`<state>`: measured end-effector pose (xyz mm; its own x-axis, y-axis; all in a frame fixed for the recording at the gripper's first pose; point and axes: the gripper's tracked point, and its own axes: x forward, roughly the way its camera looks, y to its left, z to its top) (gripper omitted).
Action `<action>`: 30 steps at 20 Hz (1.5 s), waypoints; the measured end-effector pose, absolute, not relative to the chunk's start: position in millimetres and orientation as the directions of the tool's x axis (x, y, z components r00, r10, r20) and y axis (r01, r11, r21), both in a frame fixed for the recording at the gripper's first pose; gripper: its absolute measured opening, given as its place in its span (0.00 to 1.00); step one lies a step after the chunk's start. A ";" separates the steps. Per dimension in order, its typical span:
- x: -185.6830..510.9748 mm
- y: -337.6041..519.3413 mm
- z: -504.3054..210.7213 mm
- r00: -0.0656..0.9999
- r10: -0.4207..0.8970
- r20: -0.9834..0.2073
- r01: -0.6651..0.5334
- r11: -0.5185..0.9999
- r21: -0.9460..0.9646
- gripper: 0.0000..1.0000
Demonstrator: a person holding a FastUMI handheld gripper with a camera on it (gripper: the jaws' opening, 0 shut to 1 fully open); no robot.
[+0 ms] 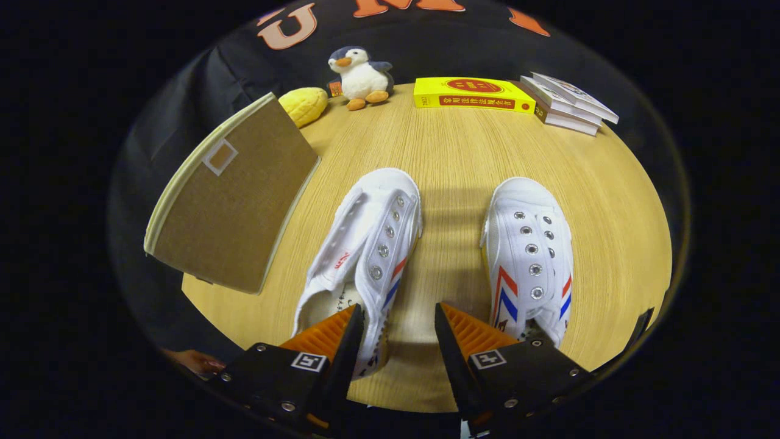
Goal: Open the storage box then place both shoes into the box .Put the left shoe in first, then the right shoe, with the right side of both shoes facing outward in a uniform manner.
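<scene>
Gripper view: two shoes (365, 244) (530, 256), one storage box (234, 195), gripper (399, 320) fingers apart.

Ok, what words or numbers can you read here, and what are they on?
"2022": on the spine of the yellow book.
Red characters beside it: too small to be sure.
Red mark on the tilted shoe: blurred.
Tag on the toy penguin: too small.
Stacked books: unreadable.
Storage box window: blank.
Gripper: open, by the tilted shoe's heel; no words.
</scene>
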<state>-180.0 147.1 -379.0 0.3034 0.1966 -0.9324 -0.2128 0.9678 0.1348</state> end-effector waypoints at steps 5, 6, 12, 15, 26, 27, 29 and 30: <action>-154.3 156.1 -382.8 0.367 0.228 -0.902 -0.126 0.973 0.195 0.40; -148.3 157.9 -382.2 0.383 0.228 -0.895 -0.125 0.973 0.194 0.34; -142.8 160.6 -388.7 0.421 0.262 -0.869 -0.186 0.962 0.200 0.17; -143.0 156.3 -387.9 0.385 0.255 -0.887 -0.107 0.967 0.231 0.07; -117.9 172.2 -337.8 0.381 0.284 -0.880 -0.047 0.956 0.288 0.01; -111.7 174.7 -328.5 0.395 0.290 -0.872 -0.047 0.954 0.296 0.01; -99.8 177.4 -310.8 0.418 0.288 -0.862 -0.047 0.954 0.295 0.01; -94.4 178.5 -303.0 0.425 0.278 -0.861 -0.038 0.956 0.290 0.02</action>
<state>-94.4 178.5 -303.0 0.4249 0.2784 -0.8613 -0.0382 0.9562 0.2902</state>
